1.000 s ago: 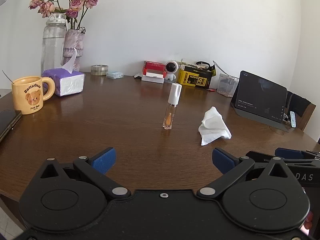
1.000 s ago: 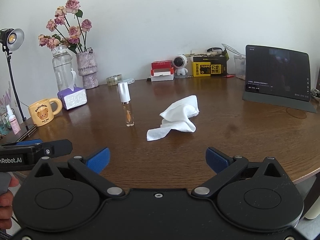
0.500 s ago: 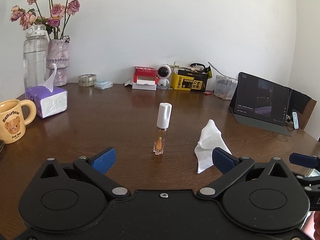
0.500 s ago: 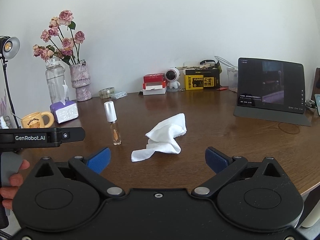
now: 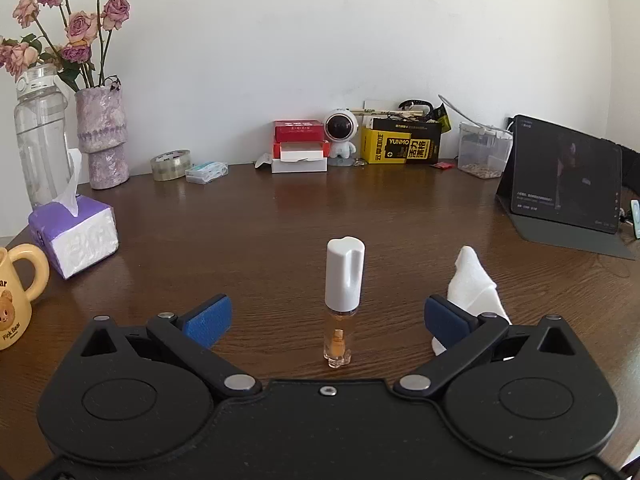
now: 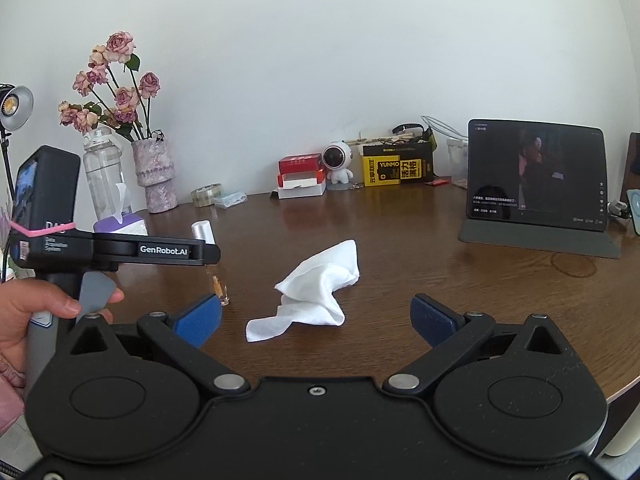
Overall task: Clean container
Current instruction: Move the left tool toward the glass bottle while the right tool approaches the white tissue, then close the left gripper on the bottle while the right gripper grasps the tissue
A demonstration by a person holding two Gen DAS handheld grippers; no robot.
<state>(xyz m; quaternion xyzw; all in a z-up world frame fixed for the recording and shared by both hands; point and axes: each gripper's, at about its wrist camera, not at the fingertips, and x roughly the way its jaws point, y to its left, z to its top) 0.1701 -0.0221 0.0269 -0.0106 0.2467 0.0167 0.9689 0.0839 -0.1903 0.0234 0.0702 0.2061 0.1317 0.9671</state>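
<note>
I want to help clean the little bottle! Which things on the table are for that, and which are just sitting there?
For the job:
- small glass bottle with white cap
- crumpled white wipe
- left gripper, open
- right gripper, open

Just lying about:
- tissue box
- bear mug
- vase of roses
- tape roll
- astronaut figure
- tablet

Bright, even daylight; soft glare on the wooden table; sharp focus; fisheye bending and dark vignetted corners.
</note>
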